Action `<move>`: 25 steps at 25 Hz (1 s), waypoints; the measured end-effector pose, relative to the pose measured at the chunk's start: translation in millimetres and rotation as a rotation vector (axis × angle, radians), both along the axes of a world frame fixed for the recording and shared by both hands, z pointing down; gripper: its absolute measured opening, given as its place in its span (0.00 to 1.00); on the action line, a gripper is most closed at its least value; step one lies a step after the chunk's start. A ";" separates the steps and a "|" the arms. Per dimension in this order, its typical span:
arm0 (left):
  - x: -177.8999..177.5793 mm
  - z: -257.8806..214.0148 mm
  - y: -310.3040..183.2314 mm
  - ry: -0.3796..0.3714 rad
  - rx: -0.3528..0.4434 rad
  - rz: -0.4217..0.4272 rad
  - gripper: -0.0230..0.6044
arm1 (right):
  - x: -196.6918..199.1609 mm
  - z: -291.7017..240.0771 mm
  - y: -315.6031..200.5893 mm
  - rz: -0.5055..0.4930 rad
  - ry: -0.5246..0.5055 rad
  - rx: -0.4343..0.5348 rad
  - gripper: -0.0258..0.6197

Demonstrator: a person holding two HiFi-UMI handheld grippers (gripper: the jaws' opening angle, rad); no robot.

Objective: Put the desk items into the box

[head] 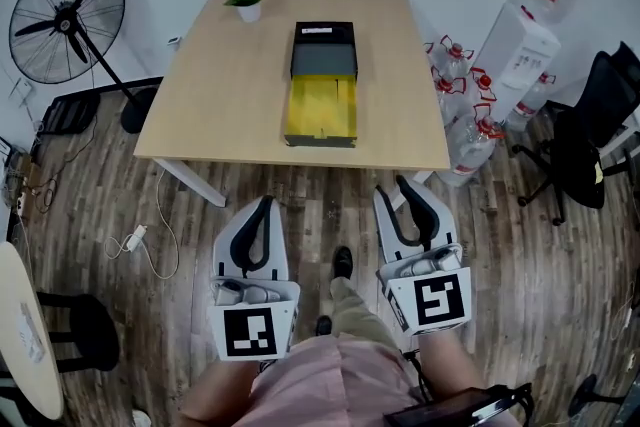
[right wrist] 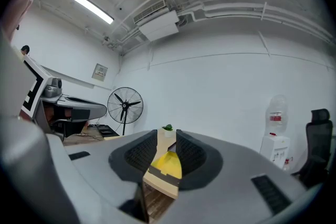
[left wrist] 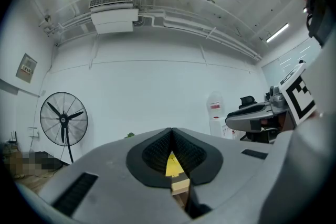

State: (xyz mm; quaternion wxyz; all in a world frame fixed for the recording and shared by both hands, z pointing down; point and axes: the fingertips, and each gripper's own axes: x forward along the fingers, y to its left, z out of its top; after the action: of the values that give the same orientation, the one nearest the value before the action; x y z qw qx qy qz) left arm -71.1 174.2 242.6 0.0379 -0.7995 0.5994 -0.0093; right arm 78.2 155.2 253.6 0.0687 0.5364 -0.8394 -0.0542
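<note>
A long box (head: 320,110) lies on the wooden table (head: 200,105), its yellow inside showing and a black part (head: 323,50) at its far end. A small potted plant (head: 246,1) stands at the table's far left. No other desk items show on the table. Both grippers hang over the floor in front of the table, well short of the box. My left gripper (head: 265,202) (left wrist: 171,131) is shut on nothing, its tips touching. My right gripper (head: 392,185) (right wrist: 167,134) is open by a narrow gap, through which the box (right wrist: 168,165) and plant (right wrist: 167,129) appear.
A standing fan (head: 65,20) is left of the table. A water dispenser (head: 520,45), several water bottles (head: 462,105) and a black office chair (head: 590,135) are on the right. A cable with a power strip (head: 135,237) lies on the floor. A round table (head: 20,335) sits near left.
</note>
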 end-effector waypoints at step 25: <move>18.4 -26.6 -218.9 -0.040 0.042 -0.099 0.05 | 14.4 -28.6 -245.0 -0.117 -0.003 0.057 0.22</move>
State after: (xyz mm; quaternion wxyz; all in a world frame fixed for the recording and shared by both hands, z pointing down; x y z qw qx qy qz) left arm -52.7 -44.8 216.0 0.0659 -0.7677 0.6372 -0.0146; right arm 92.6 -89.8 225.0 0.0489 0.4884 -0.8674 -0.0814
